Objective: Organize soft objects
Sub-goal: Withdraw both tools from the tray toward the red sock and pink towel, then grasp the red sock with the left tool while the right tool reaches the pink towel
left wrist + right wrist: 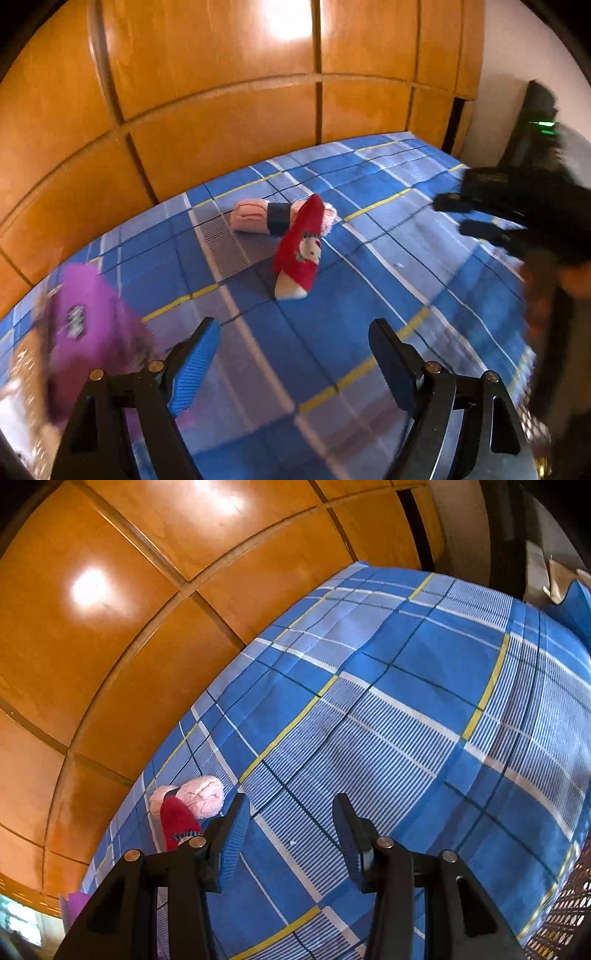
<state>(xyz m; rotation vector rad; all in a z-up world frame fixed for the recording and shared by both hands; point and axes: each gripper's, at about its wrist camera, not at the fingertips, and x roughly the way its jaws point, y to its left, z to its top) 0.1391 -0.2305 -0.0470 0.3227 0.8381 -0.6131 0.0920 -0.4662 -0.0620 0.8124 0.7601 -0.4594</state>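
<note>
Bedsheet [369, 258] in blue plaid with white and yellow lines fills the lower half of both views, and glossy orange wooden panels [221, 129] rise behind it across the upper half.

Near the centre of the left wrist view lie two soft things, touching. One is a pink rolled bundle [249, 218] cinched by a dark band [279, 218], which appears to keep it rolled. One is a red sock [301, 245] with a small white cartoon figure and a pale toe, draped over the bundle's right end. In the right wrist view the same pair sits at lower left, just beside the left finger. They look gathered in one spot as a sorted pile, though that is a judgement.

One purple soft item [88, 332], blurred, is at lower left of the left wrist view, beside the left finger and seemingly not held.

Left gripper [295, 354], bottom centre of its view, has its fingers wide apart with nothing between them. Right gripper [291, 834], bottom centre of its own view, likewise stands apart and empty over bare sheet; it also shows as a dark shape at the right edge of the left view.

One perforated basket wall [565, 904] shows at lower right of the right wrist view, possibly the container for sorting.
</note>
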